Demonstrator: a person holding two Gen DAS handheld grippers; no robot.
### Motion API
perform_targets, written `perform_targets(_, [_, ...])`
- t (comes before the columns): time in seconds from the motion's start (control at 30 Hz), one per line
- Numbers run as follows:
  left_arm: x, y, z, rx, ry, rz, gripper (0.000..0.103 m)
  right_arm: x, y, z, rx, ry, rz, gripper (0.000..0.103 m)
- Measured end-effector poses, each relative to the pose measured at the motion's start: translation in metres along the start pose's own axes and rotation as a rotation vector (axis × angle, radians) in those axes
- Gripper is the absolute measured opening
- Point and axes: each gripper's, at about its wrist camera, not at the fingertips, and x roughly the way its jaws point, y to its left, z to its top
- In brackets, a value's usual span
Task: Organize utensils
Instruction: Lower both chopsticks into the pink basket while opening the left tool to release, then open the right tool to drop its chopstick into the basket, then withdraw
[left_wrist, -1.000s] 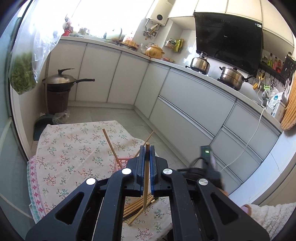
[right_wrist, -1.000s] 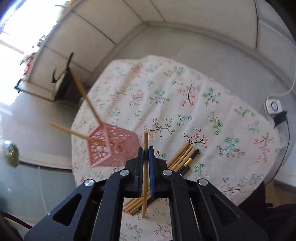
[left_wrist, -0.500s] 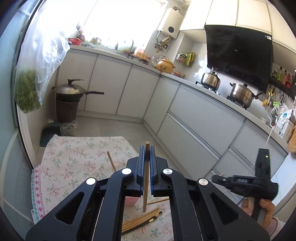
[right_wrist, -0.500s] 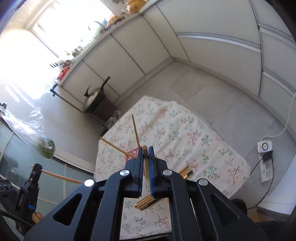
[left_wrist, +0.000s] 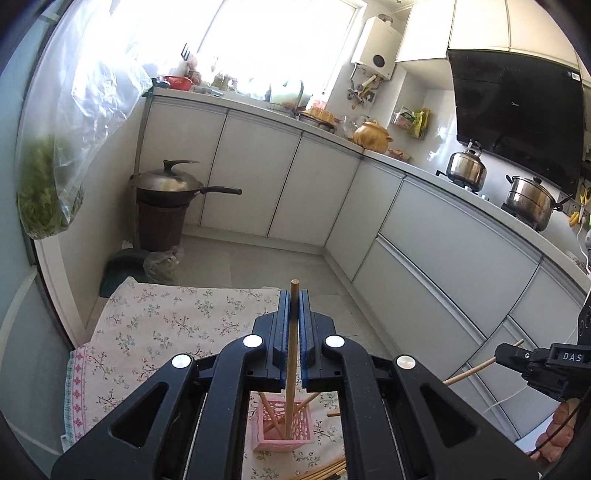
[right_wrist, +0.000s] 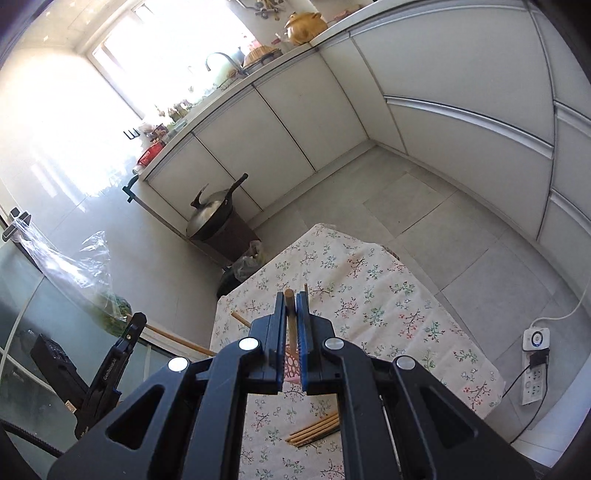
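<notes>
A pink lattice holder (left_wrist: 282, 424) stands on the floral tablecloth (left_wrist: 166, 325) with a few wooden chopsticks leaning in it. My left gripper (left_wrist: 293, 295) is shut on one upright chopstick (left_wrist: 291, 354), whose lower end hangs over the holder. My right gripper (right_wrist: 290, 295) is shut on another chopstick (right_wrist: 290, 299), high above the table. The holder (right_wrist: 290, 365) shows between its jaws. Several loose chopsticks (right_wrist: 314, 430) lie on the cloth near the front. Each view also catches the other gripper: the right one (left_wrist: 524, 358) and the left one (right_wrist: 125, 339).
A lidded wok on a brown bin (left_wrist: 166, 192) stands in the far corner by the table. A plastic bag of greens (left_wrist: 44, 192) hangs at the left. White cabinets (left_wrist: 424, 229) run along the right. A power strip (right_wrist: 533, 369) lies on the floor.
My right gripper has risen well above the table with its chopstick and rolled. My left gripper has shifted sideways, so the pink holder now lies under its chopstick.
</notes>
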Motion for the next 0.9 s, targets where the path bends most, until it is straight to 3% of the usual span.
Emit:
perform_targets(0.27, [0.032, 0.006, -0.018, -0.024, 0.043, 0.024, 0.008, 0.038, 0.008, -0.001, -0.037, 0.058, -0.021, 0.006])
perform_targets(0.33, [0.024, 0.006, -0.015, -0.034, 0.017, 0.025, 0.023, 0.043, 0.011, -0.001, -0.049, 0.066, -0.029, 0.006])
perform_targets(0.43, [0.008, 0.009, -0.008, -0.05, -0.039, 0.028, 0.033, 0.05, 0.017, -0.001, -0.068, 0.08, -0.045, 0.006])
perform_targets(0.9, [-0.003, 0.034, -0.003, -0.11, -0.022, 0.041, 0.036, 0.099, 0.056, -0.007, -0.201, 0.142, -0.154, 0.006])
